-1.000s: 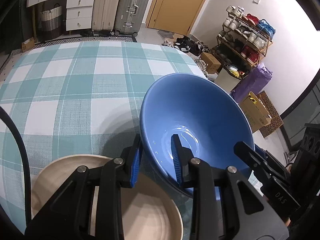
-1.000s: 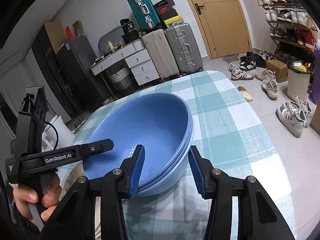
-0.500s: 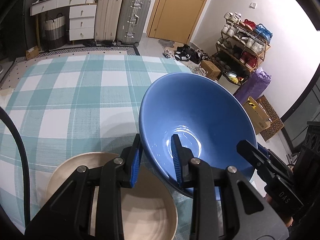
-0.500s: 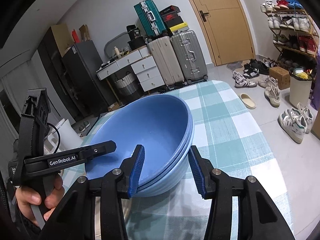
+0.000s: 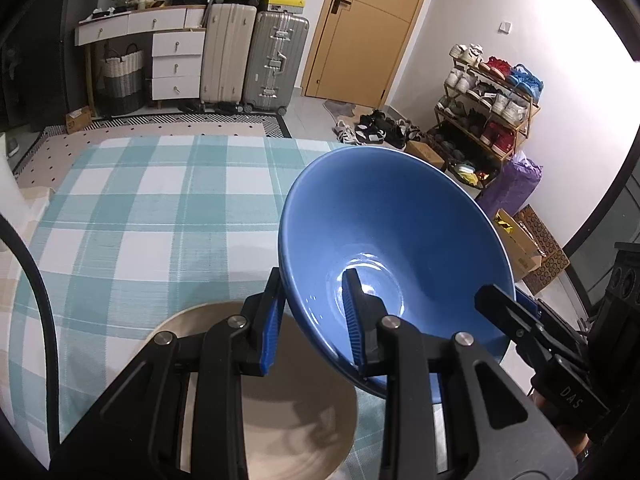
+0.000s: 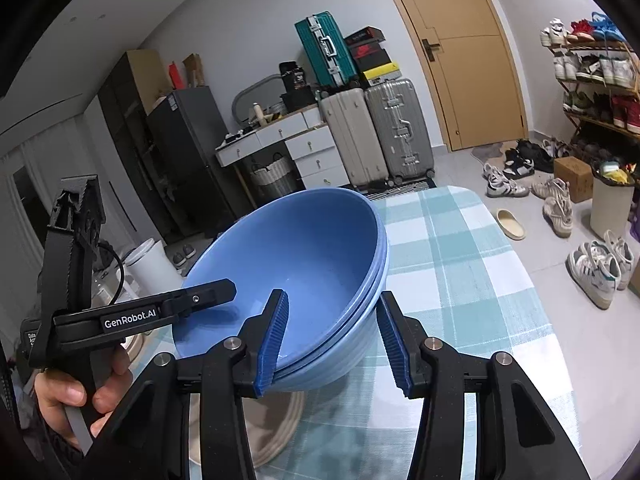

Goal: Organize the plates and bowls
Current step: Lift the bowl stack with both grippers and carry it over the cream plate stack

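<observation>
Where checked teal-white woven cloth covered table (image 5: 132,216), blue bowls (image 6: 304,280) hung nested, tilted, glossy, round, above it. Left gripper (image 5: 312,320) pinched bowl rim; right gripper (image 6: 334,340) clamped stacked rims at opposite side. Beige ridged plate (image 5: 304,428) lay flat under bowls. Beyond table: hard-shell suitcases (image 5: 256,56), wooden door (image 5: 368,28), shoe rack (image 5: 492,100).

Even, softish room light with blown-out glare on the far right wall (image 5: 592,92), a sheen in my bowl (image 5: 372,268), faint shadows on the cloth (image 5: 132,216), sharp focus, and fisheye bending with black corners.
</observation>
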Demonstrator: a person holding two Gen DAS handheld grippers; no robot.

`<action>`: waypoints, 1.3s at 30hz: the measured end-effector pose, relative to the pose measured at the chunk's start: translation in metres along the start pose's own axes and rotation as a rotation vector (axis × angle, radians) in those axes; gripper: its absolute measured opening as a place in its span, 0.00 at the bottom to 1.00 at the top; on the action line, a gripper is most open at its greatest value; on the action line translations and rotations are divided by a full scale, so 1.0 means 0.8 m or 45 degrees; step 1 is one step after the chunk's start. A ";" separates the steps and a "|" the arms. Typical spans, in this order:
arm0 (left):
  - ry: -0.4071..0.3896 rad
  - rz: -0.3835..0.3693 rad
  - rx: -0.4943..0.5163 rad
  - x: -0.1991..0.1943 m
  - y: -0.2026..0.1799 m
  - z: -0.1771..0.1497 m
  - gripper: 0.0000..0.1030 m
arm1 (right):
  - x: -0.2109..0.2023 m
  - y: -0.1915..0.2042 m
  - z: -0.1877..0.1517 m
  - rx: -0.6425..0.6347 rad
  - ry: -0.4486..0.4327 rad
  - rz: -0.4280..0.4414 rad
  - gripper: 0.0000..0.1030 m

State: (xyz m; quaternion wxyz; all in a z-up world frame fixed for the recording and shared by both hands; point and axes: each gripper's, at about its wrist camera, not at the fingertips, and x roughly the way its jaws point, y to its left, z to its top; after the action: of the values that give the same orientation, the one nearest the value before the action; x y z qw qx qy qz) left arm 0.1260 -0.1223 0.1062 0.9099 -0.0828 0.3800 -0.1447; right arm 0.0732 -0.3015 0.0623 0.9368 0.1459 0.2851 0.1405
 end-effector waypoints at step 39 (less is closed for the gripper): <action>-0.019 0.164 -0.103 -0.062 0.098 -0.060 0.25 | 0.040 0.097 -0.042 -0.165 0.128 0.176 0.45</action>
State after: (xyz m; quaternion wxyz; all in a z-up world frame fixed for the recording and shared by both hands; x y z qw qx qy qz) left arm 0.0742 -0.0336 0.0855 0.9160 -0.0959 0.3832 -0.0696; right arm 0.0656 -0.2128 0.0476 0.9169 0.0970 0.3114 0.2301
